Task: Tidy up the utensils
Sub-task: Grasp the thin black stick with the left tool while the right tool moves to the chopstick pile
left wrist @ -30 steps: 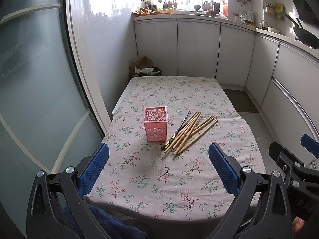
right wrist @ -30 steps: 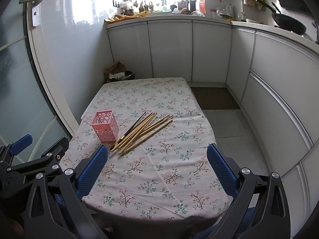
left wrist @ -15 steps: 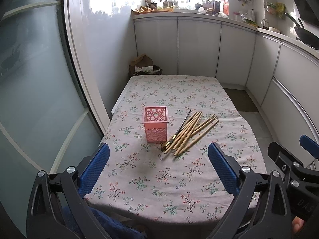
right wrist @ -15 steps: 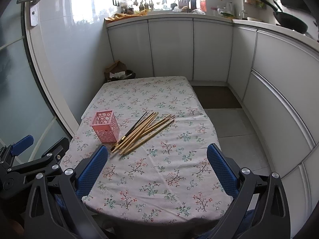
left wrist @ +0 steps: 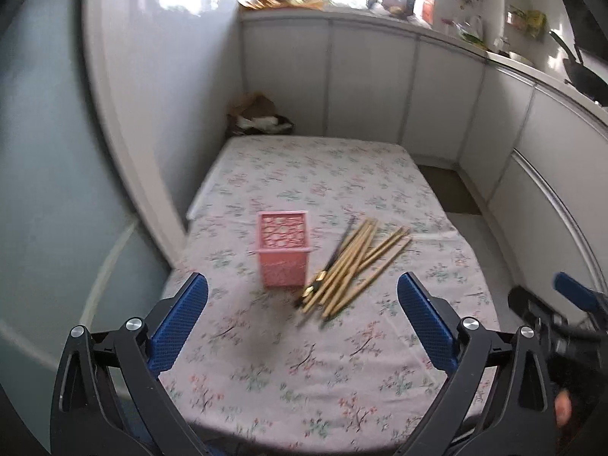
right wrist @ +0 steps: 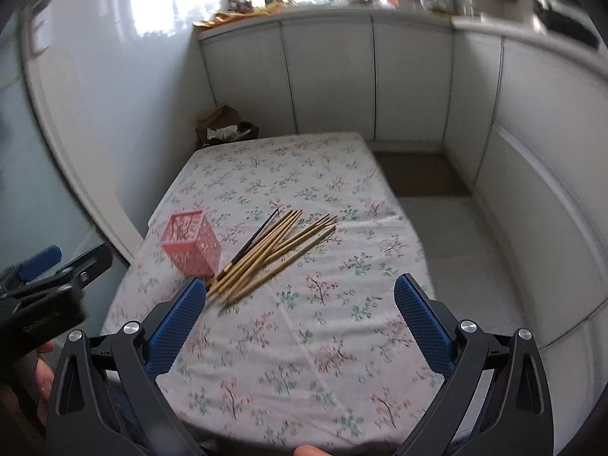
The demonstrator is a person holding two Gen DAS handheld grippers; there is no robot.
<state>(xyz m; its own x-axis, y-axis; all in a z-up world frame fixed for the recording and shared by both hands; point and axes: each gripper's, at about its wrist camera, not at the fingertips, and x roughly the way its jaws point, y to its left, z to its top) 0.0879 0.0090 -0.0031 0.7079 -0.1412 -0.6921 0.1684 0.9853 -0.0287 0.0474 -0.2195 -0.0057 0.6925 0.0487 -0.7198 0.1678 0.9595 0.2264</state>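
Pink lattice holder [left wrist: 284, 252] stands upright on my floral-clothed bench [left wrist: 311, 364], bamboo chopsticks [left wrist: 353, 266] lying just beside it, while my left gripper [left wrist: 302, 321] and right gripper [right wrist: 300, 321] hover with jaws apart, empty.

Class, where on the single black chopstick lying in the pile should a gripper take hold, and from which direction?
Grip the black chopstick at its far tip, from above. That end fans clear of the bamboo chopsticks; its near end is crowded against the pink holder.
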